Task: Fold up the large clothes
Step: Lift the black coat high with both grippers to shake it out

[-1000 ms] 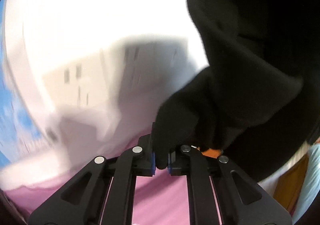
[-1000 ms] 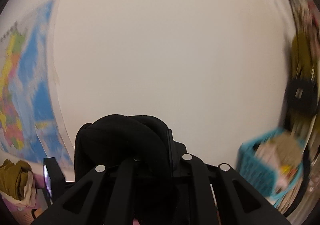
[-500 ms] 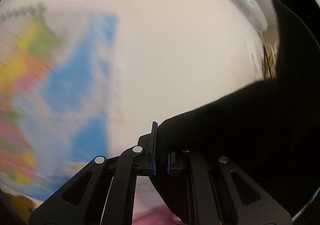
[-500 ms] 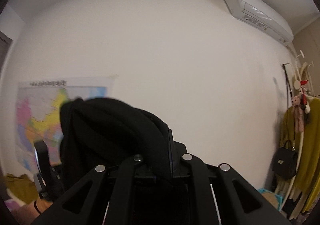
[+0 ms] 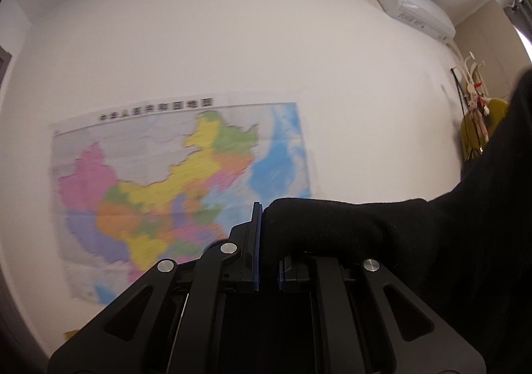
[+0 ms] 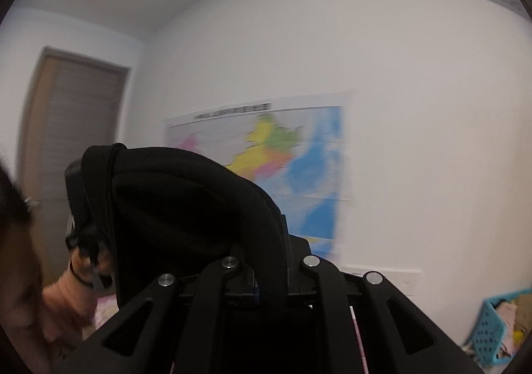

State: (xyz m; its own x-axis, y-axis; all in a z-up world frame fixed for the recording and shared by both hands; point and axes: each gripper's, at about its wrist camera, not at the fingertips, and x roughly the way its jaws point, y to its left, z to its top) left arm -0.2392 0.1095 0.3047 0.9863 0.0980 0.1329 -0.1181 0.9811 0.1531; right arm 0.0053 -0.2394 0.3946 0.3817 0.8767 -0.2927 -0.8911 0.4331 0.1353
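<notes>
The left gripper point(image 5: 267, 257) is pinching a thick edge of the black garment point(image 5: 415, 241), and its jaws are pressed tight on the cloth. From there the dark cloth is running off to the right side of the left wrist view, hanging in the air. The right gripper point(image 6: 271, 277) is pinching another part of the same garment point(image 6: 186, 204), which is bunching up in a big hump over its fingers.

Both tools are pointing at the white wall, where a colorful map point(image 5: 173, 187) is hanging. An air conditioner point(image 5: 412, 6) is sitting high up, a brown door point(image 6: 73, 148) is off to the left, and a blue basket point(image 6: 495, 330) is low in the corner.

The step looks like lifting the garment up to open it out. Next, the two hands probably need to pull apart so the cloth is hanging flat, then lay it down for folding.
</notes>
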